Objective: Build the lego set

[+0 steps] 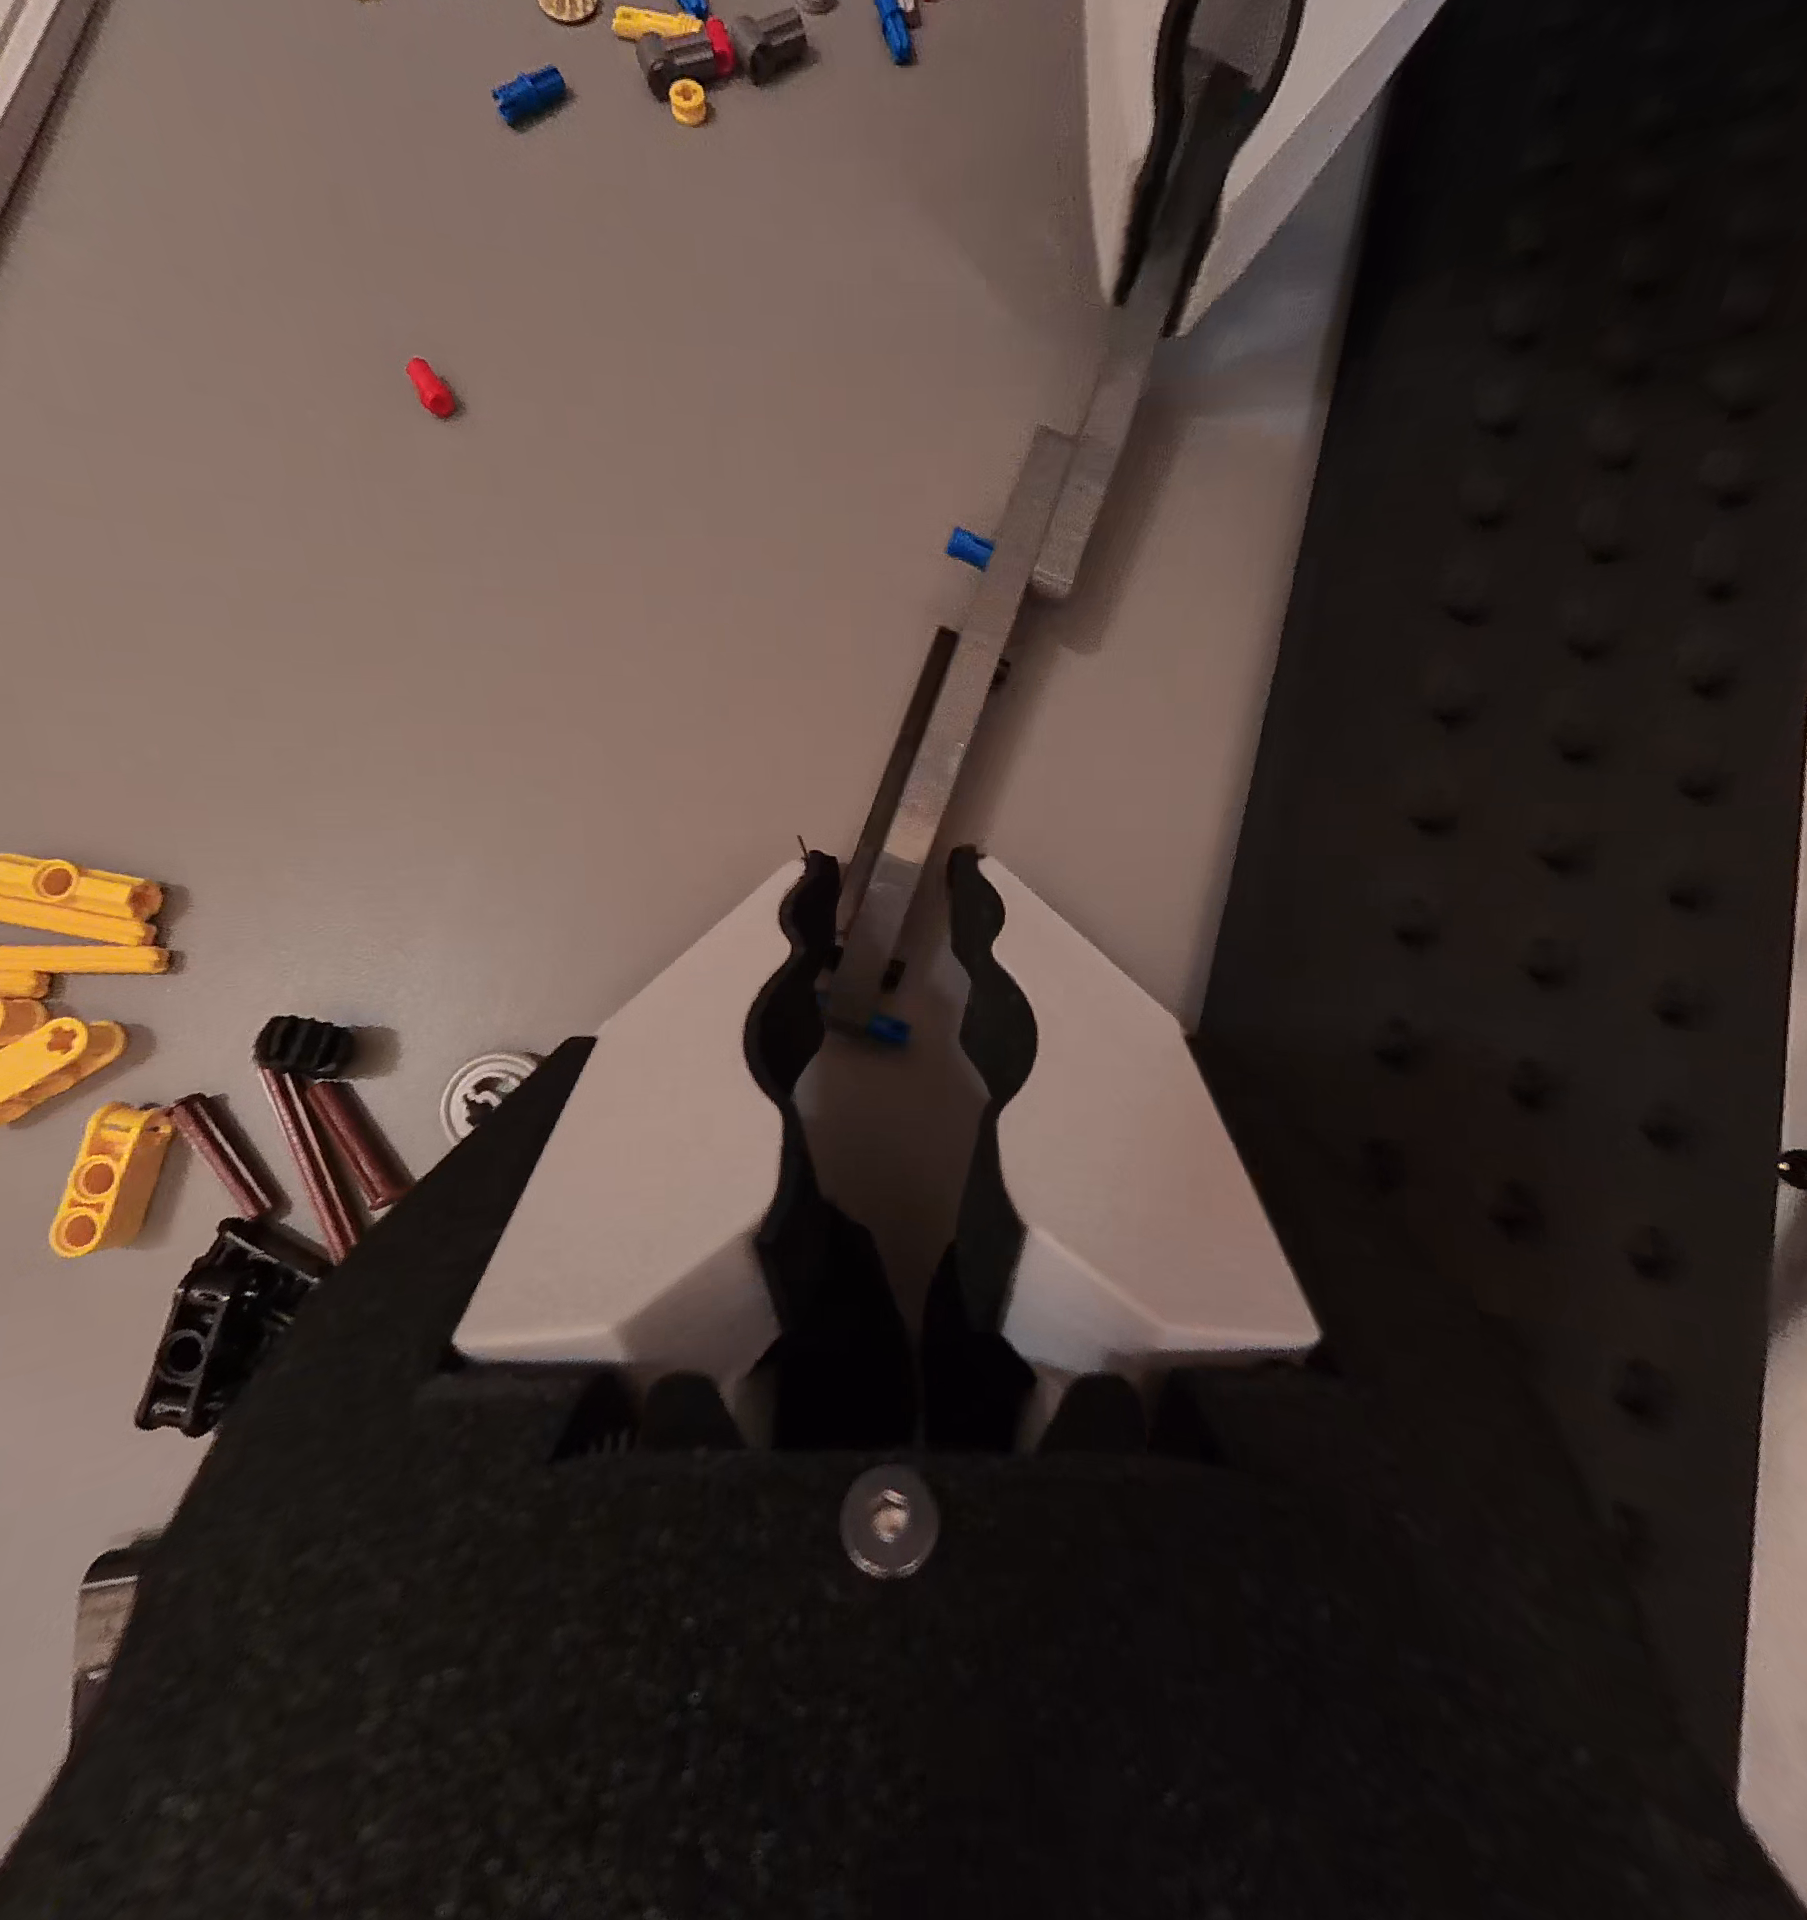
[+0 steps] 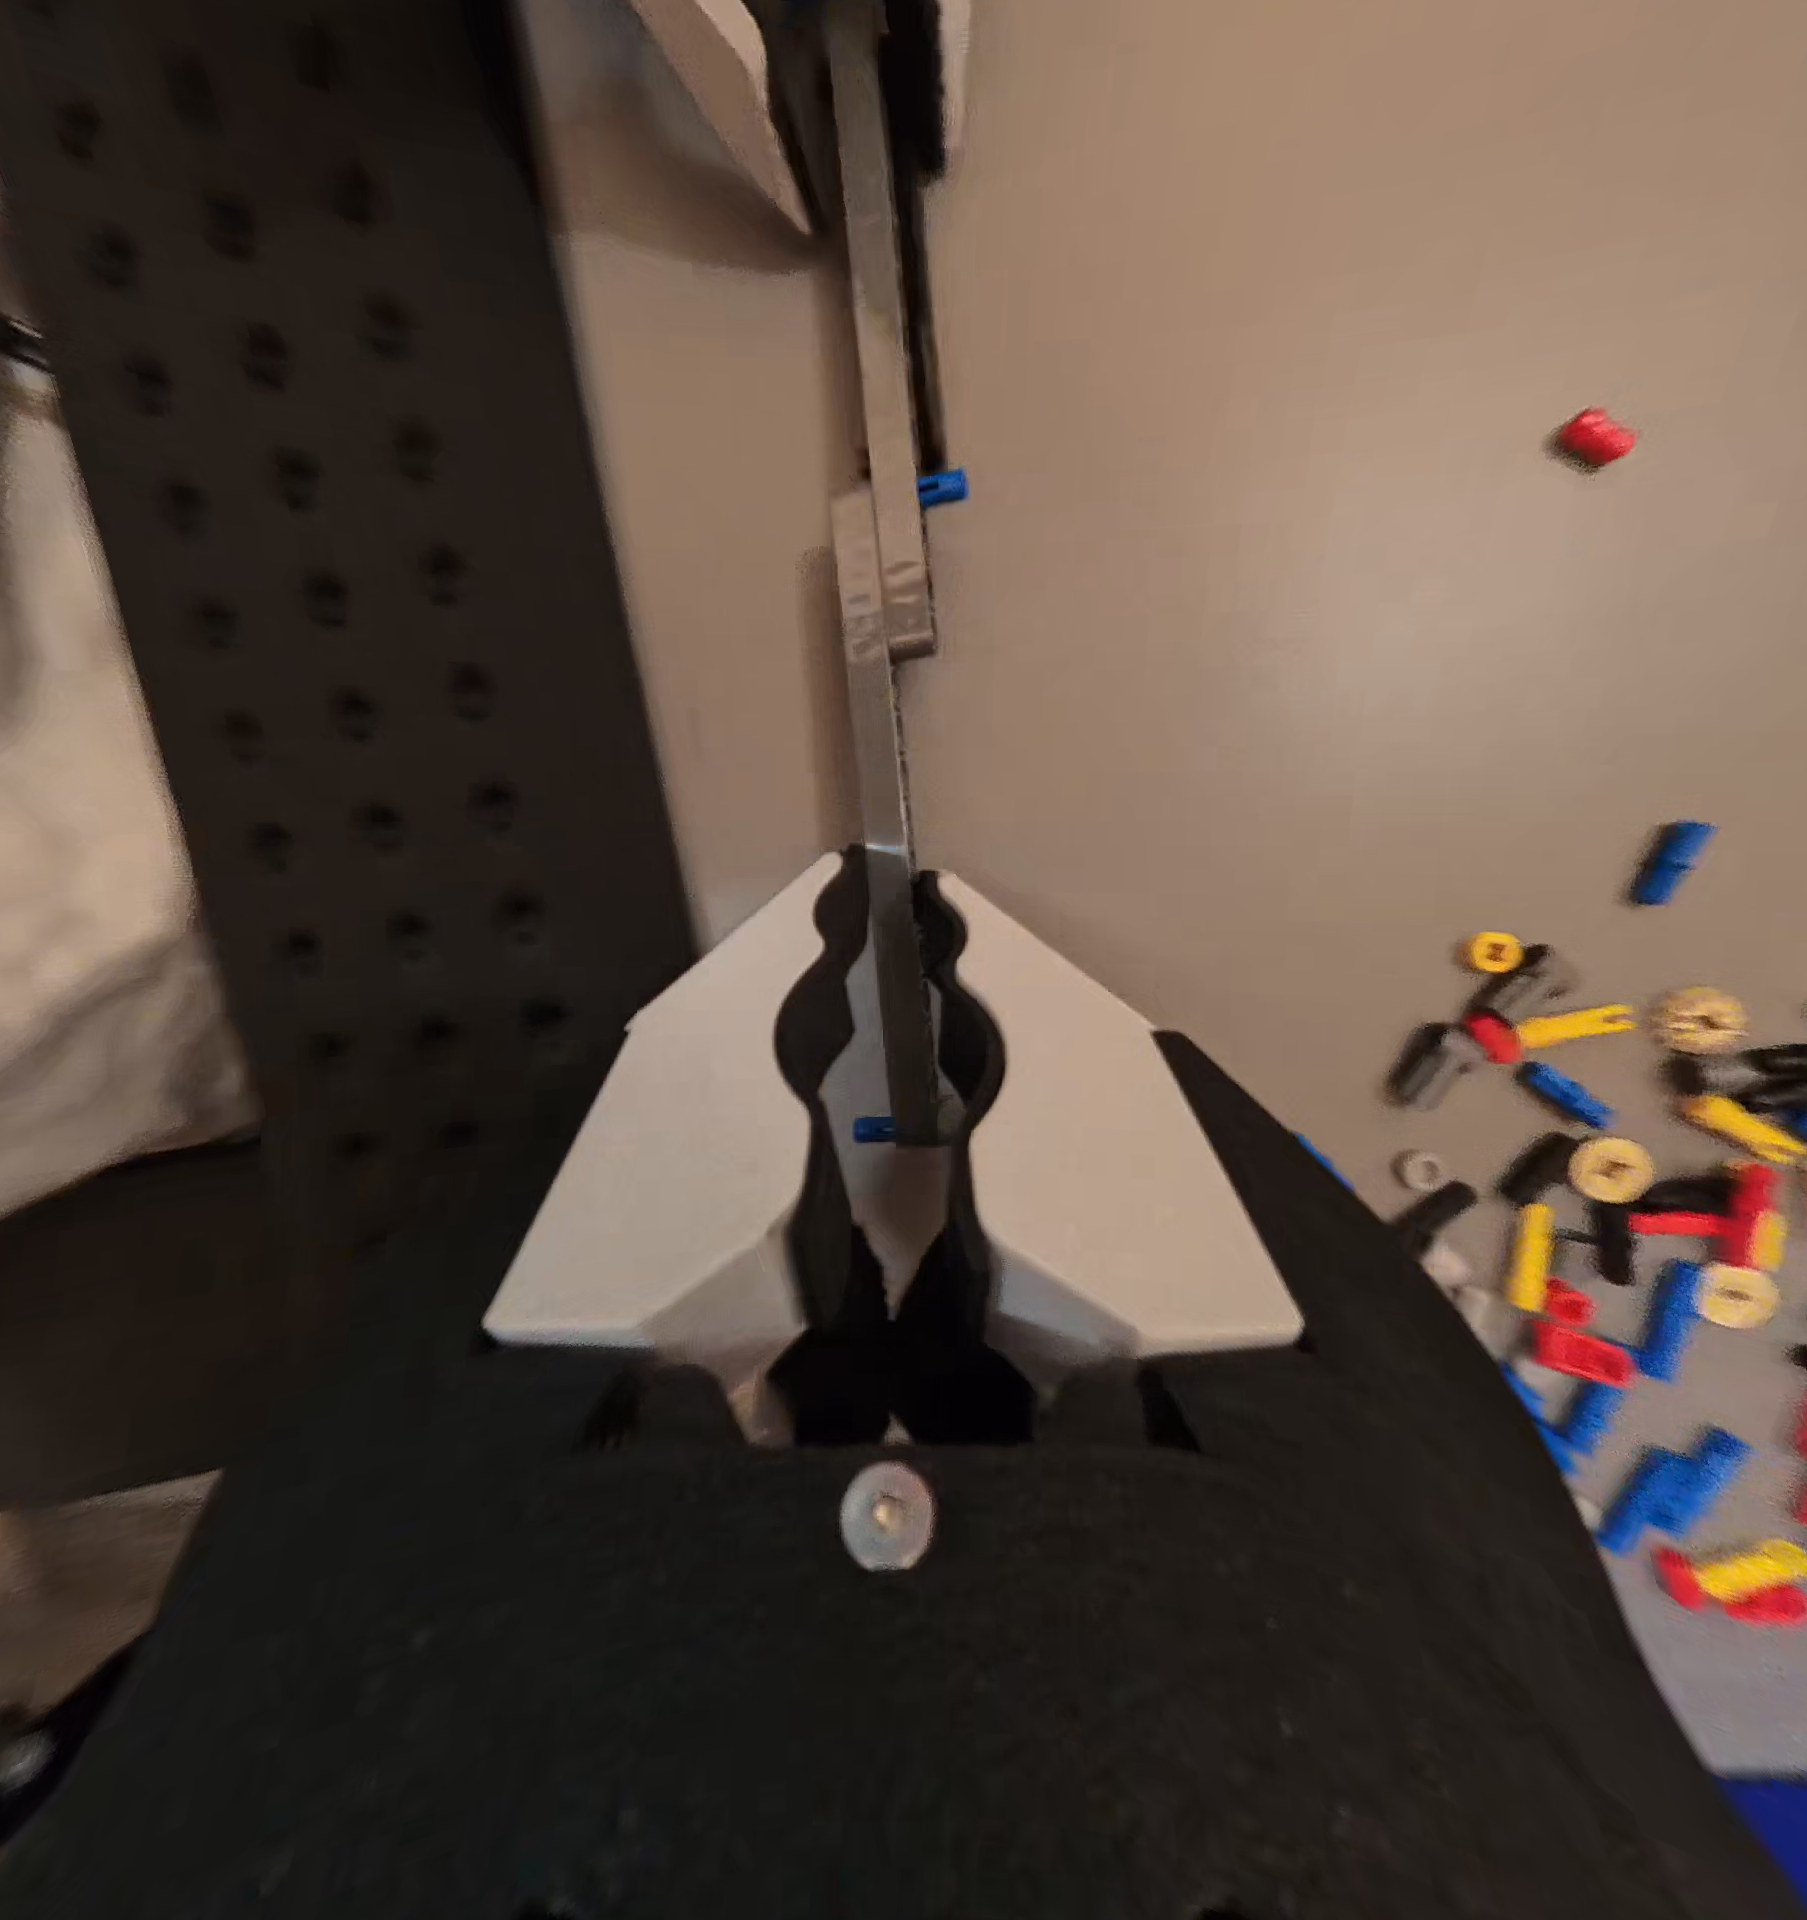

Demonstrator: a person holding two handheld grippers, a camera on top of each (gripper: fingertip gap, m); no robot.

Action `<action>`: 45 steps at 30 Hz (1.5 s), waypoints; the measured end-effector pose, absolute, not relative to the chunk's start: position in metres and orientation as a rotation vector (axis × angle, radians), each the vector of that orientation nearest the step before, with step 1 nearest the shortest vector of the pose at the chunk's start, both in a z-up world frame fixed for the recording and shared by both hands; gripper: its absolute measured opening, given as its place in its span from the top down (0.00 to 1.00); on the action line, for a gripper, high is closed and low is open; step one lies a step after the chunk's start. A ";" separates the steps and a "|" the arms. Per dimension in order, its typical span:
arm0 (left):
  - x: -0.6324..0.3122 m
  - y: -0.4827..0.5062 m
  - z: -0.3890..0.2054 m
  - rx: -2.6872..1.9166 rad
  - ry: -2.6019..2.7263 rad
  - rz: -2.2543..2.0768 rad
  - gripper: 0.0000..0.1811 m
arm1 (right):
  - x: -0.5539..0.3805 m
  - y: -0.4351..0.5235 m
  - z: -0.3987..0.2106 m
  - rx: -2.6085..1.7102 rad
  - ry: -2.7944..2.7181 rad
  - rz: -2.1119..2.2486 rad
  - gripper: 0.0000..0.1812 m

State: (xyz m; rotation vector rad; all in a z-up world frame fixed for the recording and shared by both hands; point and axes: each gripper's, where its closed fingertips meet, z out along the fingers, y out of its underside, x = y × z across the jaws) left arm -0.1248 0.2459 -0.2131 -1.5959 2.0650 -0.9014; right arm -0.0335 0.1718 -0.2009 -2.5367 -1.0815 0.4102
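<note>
A long grey Lego beam [image 1: 982,644] with blue pins [image 1: 970,548] and a short grey beam [image 1: 1060,520] fixed to its side spans between both grippers above the table. My left gripper [image 1: 894,860] is closed around its near end, where another blue pin [image 1: 888,1029] sticks out. The right gripper [image 1: 1179,177] holds the far end. In the right wrist view my right gripper [image 2: 888,862] is shut on the same beam [image 2: 878,727], with a blue pin [image 2: 873,1129] between its jaws. The left gripper [image 2: 868,187] shows at the top.
A black perforated board [image 1: 1553,727] runs along one side of the beam. Yellow pieces [image 1: 47,935], brown axles [image 1: 307,1153] and a black connector [image 1: 213,1340] lie at the left. A lone red pin [image 1: 429,388] lies on the grey table. A mixed pile [image 2: 1657,1195] lies at the right. My hands' fingertips stand some 12 cm from each other. My right tips are about 25 cm from the black connector [image 1: 213,1340], my left tips only 12 cm.
</note>
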 end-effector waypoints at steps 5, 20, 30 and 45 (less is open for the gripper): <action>-0.126 0.242 -0.213 -1.570 2.077 -0.904 0.86 | -0.038 0.163 -0.205 -2.594 -1.104 0.562 0.95; -0.132 0.243 -0.196 -1.530 2.012 -0.966 0.84 | 0.006 0.127 -0.186 -2.563 -0.412 0.527 0.86; -0.136 0.241 -0.197 -1.533 2.012 -0.971 0.85 | 0.004 0.128 -0.194 -2.501 -0.258 0.440 0.86; -0.114 0.218 -0.213 -1.354 2.240 -0.707 0.88 | -0.008 0.124 -0.198 -2.430 -0.178 0.506 0.86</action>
